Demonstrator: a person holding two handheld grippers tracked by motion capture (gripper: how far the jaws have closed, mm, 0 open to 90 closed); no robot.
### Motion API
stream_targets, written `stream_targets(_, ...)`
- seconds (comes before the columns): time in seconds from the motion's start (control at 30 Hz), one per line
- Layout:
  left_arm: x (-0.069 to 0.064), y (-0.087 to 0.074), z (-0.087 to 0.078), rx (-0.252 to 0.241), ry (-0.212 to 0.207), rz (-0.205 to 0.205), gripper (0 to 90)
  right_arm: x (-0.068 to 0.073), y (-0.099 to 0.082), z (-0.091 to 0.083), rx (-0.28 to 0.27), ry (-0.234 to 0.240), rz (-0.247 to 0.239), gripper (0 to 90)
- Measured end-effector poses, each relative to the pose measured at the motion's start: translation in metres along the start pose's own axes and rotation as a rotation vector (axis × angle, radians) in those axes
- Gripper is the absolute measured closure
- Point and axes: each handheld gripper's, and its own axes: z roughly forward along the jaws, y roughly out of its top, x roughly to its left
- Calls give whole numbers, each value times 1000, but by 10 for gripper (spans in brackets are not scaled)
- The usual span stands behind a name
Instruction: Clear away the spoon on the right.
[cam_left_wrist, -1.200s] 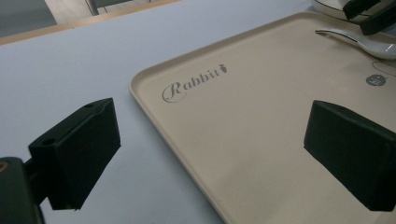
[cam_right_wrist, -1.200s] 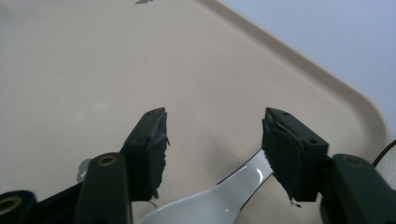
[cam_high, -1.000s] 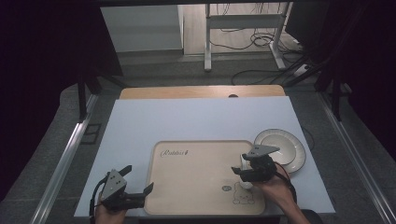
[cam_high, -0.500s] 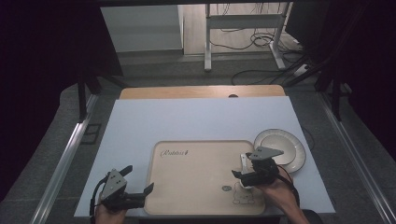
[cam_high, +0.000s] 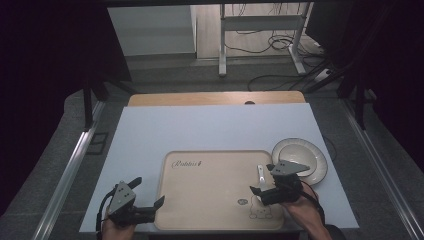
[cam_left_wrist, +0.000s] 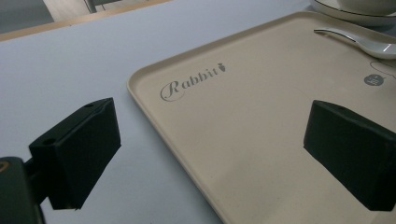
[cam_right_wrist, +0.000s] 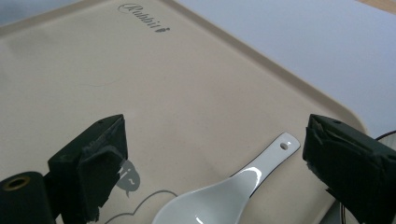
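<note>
A beige tray (cam_high: 210, 190) printed with "Rabbit" lies at the near middle of the white table. A white ceramic spoon (cam_high: 260, 171) rests on its right part, handle pointing away from me. My right gripper (cam_high: 263, 182) hovers just over it, open; in the right gripper view the spoon (cam_right_wrist: 233, 198) lies free on the tray (cam_right_wrist: 163, 79) between the wide-apart jaws of the gripper (cam_right_wrist: 219, 156). My left gripper (cam_high: 148, 192) is open at the tray's near-left corner. The left gripper view has its gripper (cam_left_wrist: 212, 149) straddling the tray's edge (cam_left_wrist: 154, 112), with the spoon (cam_left_wrist: 369, 44) far off.
A white plate with a bowl on it (cam_high: 300, 160) stands just right of the tray, and its rim (cam_left_wrist: 355, 14) is in the left gripper view too. The table's far half is bare white surface. Cables and desk legs lie on the floor beyond.
My right gripper has drawn back a little toward me, and the spoon's handle now lies uncovered on the tray ahead of it. The left gripper has hardly moved.
</note>
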Motion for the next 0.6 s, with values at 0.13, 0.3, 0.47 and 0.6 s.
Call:
stream_targets(0.13,0,0,0,1,0,0,37,1,0,-6,-17,-5,-8,56)
stream_targets(0.3,0,0,0,0,-1,-2,37,2,-1,-13,-31,-16,-15,44)
stream_targets(0.47,0,0,0,0,-1,-3,37,4,-1,-19,-36,-22,-13,33)
stream_targets(0.6,0,0,0,-1,-1,-3,37,5,-2,-22,-34,-23,-18,27)
